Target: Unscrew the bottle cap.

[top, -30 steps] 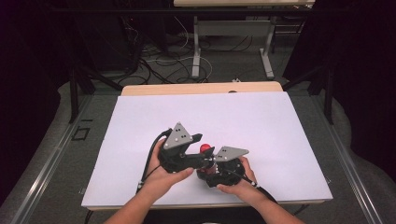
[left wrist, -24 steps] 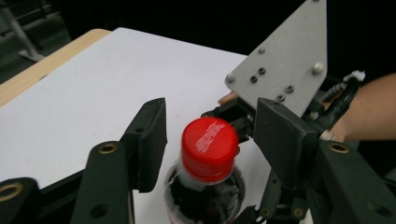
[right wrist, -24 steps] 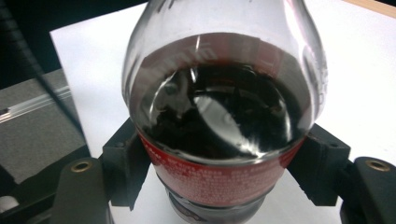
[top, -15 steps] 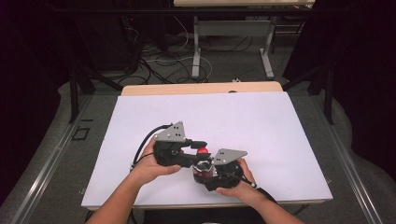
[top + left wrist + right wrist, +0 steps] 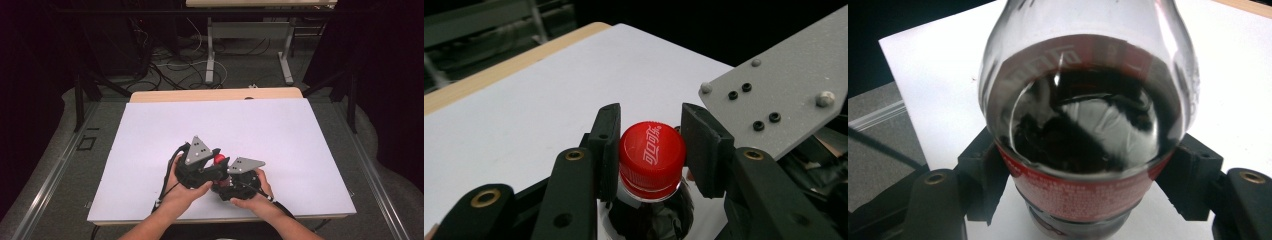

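A cola bottle with dark liquid and a red label [image 5: 1083, 195] stands near the front middle of the white table [image 5: 280, 135]. My right gripper [image 5: 1083, 180] is shut on its body, a pad pressing each side at the label. The red cap [image 5: 651, 152] sits between the pads [image 5: 608, 145] of my left gripper [image 5: 651, 145], which is shut on it. In the high view the cap [image 5: 219, 159] shows between the left gripper [image 5: 215, 166] and the right gripper [image 5: 227, 186], both held close together by the person's hands.
The right gripper's grey plate [image 5: 774, 95] sits close beside the cap. A wooden table edge [image 5: 215, 95] runs along the far side. Table legs and loose cables [image 5: 200, 60] lie on the floor beyond.
The left gripper has turned about the cap: its grey plate lay flatter and further left half a second ago and now stands tipped up again. The right hand and bottle have barely moved.
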The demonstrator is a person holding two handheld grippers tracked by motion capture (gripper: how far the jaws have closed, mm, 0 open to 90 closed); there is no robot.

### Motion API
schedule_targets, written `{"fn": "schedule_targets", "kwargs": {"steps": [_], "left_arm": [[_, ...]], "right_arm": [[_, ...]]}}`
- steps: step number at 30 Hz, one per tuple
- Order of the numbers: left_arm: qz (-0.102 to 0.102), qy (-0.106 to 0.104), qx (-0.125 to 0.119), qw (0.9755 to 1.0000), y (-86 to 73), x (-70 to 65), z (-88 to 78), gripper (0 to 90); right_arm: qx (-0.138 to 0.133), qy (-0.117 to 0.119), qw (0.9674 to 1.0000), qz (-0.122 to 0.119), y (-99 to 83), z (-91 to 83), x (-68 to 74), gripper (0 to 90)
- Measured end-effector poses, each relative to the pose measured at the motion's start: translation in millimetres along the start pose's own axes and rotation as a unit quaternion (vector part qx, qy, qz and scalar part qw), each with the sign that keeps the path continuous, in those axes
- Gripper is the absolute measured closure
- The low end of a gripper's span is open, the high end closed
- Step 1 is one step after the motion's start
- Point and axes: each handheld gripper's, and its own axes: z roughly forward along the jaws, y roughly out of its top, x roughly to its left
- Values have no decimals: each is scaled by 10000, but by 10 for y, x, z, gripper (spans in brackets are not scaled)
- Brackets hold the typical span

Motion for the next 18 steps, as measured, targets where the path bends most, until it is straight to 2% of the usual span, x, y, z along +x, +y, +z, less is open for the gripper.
{"fn": "schedule_targets", "kwargs": {"steps": [2, 4, 6, 7, 9, 10, 12, 15, 17, 18], "left_arm": [[-125, 61, -1, 9999, 16, -18, 8, 614], [-230, -28, -28, 9997, 24, 7, 12, 611], [-239, -174, 38, 9996, 33, 59, 4, 591], [-226, -258, 75, 9994, 39, 78, -3, 549], [-250, -307, -14, 9992, 50, 113, -44, 491], [-186, -340, -22, 9992, 63, 142, -71, 467], [-118, -583, 37, 9982, 93, 202, -115, 434], [81, -1167, 134, 9930, 128, 316, -160, 423], [250, -1403, 172, 9896, 133, 387, -170, 420], [342, -1550, 249, 9870, 136, 432, -172, 420]], "right_arm": [[108, 3, 9999, 33, 6, -16, -6, 291], [15, -27, 10000, 71, 4, -16, -8, 291], [32, -17, 10000, 21, 6, -23, -22, 291], [24, -31, 10000, 15, 4, -20, -30, 291], [30, -8, 10000, 45, 0, -17, -38, 291], [54, 29, 10000, 61, 1, -18, -38, 291], [101, 53, 9999, 25, 3, -18, -33, 291], [30, 138, 9999, 21, 7, -11, -14, 291], [44, 250, 9997, -51, 11, -14, -4, 291], [43, 295, 9995, -37, 13, -16, 5, 291]]}}
